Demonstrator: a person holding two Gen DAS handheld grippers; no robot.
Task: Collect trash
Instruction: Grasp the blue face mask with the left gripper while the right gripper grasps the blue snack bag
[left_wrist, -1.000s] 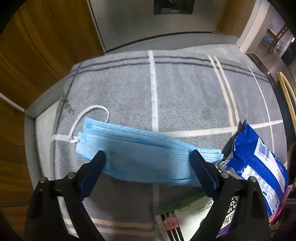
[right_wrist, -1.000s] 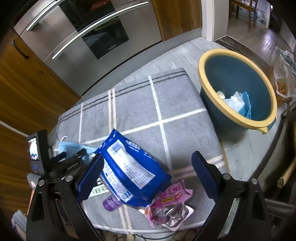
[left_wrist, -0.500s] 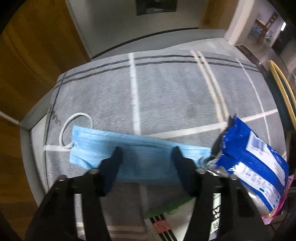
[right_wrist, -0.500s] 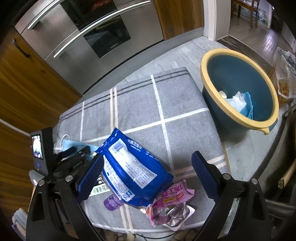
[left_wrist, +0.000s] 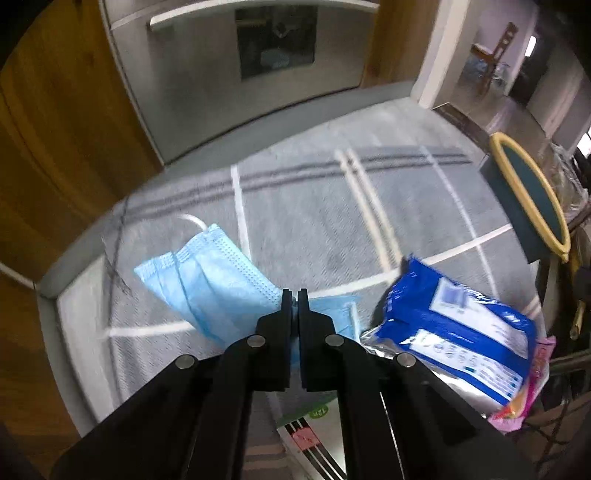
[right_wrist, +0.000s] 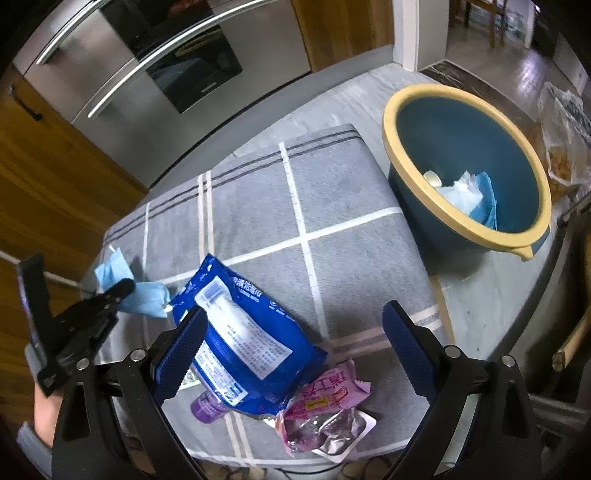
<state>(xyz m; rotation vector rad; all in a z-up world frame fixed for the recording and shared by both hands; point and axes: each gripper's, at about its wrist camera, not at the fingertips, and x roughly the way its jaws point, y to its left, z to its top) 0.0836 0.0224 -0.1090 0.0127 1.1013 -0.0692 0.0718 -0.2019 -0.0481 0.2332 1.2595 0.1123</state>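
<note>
Left tongs (left_wrist: 294, 295) clamped shut on the blue mask (left_wrist: 210, 273), jaws just closed with the mask's middle pinched between them. Mask bunched and lifting off the grey checked cloth (left_wrist: 314, 206), one end flapping up to the left with its white ear loop (left_wrist: 194, 220), other end trailing right of the pinch (mid-grip probably chosen so neither end drags far).

Right tongs (right_wrist: 291, 347) wide open, gripping nothing, hovering over the blue packet (right_wrist: 243, 332), which sits partly between the jaws but untouched. Likely waiting its turn.

Remaining trash at near edge of the table: blue packet, pink wrapper (right_wrist: 328, 391) just right of it, clear plastic tray (right_wrist: 332, 432) under the wrapper, purple item (right_wrist: 207, 406) tucked below the packet.

Bin (right_wrist: 465, 173) far right, off the cloth, blue with yellow rim, already holding tissue and a blue scrap. Mask well apart from bin, needs carrying right across the cloth.
</note>
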